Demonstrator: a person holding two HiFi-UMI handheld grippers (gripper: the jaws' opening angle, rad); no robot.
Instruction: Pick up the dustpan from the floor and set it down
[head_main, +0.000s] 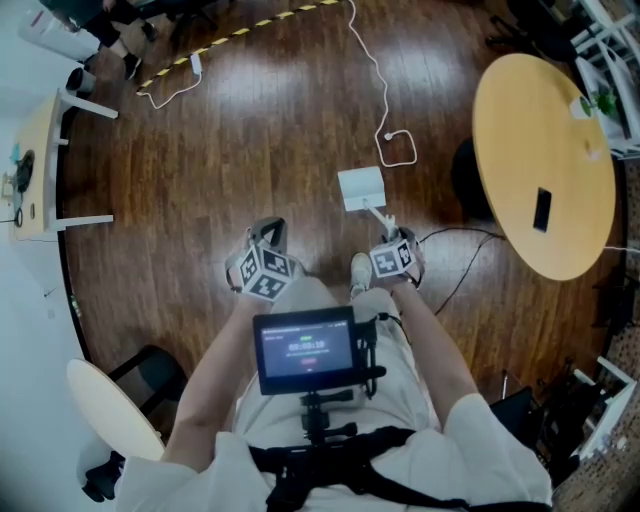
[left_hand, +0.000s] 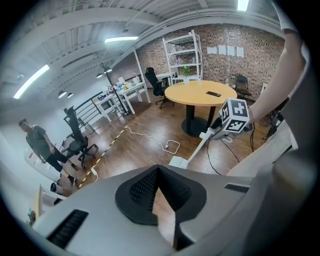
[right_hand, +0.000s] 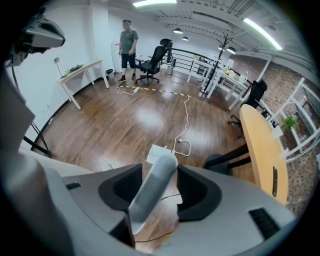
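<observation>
Wood floor (head_main: 260, 130) fills the head view. Round yellow-topped table (head_main: 540, 160) stands at the floor's right side, a white desk (head_main: 35, 160) at its left edge. The person stands at the near edge of the floor, a small screen (head_main: 305, 350) mounted at the chest. Dustpan (head_main: 361, 187), white, sits flat on the floor about mid-floor, just left of the table's dark foot, with its pan end away from the person. Its handle (head_main: 378, 216) slants up and back toward the right gripper (head_main: 392, 245). Right gripper points steeply down; its fingers (right_hand: 192, 187) stand apart with the grey handle between them. The handle lies against the finger at the right of the right gripper view, and a thin strip of floor shows at the other finger, so no firm clamp is seen. Left gripper (head_main: 268, 240) hangs over the floor to the left of the dustpan, apart from it. Its fingers (left_hand: 142, 187) meet at the tips with nothing between them. White cord (head_main: 375, 80) loops on the floor just beyond the dustpan. Dark phone (head_main: 541, 208) lies on the table near its near edge.
</observation>
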